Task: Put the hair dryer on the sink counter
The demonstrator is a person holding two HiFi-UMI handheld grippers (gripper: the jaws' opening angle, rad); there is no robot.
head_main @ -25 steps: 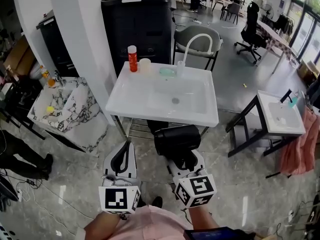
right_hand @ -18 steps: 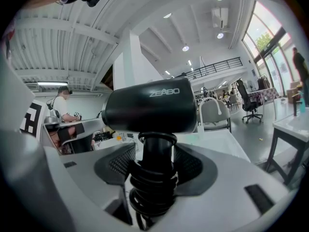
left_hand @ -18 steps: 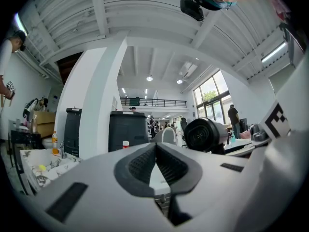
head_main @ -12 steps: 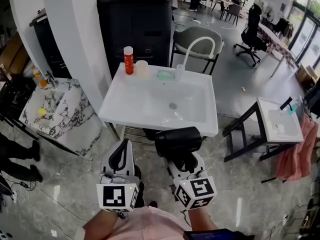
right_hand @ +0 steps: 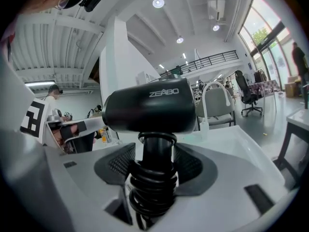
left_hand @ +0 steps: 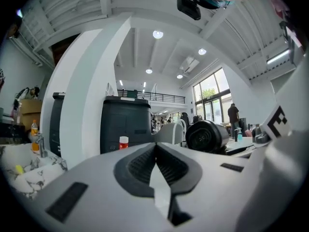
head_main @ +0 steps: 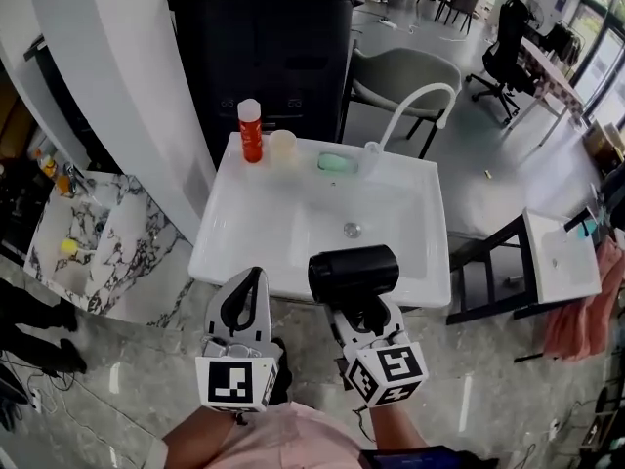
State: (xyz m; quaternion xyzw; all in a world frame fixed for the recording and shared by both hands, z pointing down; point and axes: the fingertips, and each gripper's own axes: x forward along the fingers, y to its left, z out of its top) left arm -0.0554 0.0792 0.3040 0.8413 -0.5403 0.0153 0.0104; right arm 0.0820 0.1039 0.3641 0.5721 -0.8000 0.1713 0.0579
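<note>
While the left gripper (head_main: 252,289) hangs just short of the sink's near edge with its jaws pressed together and nothing between them, the right gripper (head_main: 359,309) beside it has its jaws spread fairly wide and clamped on the handle of the black hair dryer (head_main: 354,274). The right gripper view shows the ribbed pads (right_hand: 192,162) pressing that handle from both sides, with a coil of black cord (right_hand: 150,190) wound round it just below. The dryer stands upright on its handle, its barrel lying crosswise, held up over the near edge of the white sink (head_main: 256,225), a little right of the middle and not set down on it. The basin with its drain (head_main: 353,230) lies beyond. Along the far edge stand a red bottle (head_main: 250,131) at the left corner, a pale cup (head_main: 282,148) just beside it, a green soap dish (head_main: 333,161), and a small clear bottle (head_main: 369,156) at the foot of the curved white faucet (head_main: 422,104). Behind the sink are a black cabinet (head_main: 264,47) and a grey chair (head_main: 408,74). A marble-patterned slab (head_main: 93,237) lies off its left side, and a second, smaller sink (head_main: 564,262) on a dark frame off its right.
</note>
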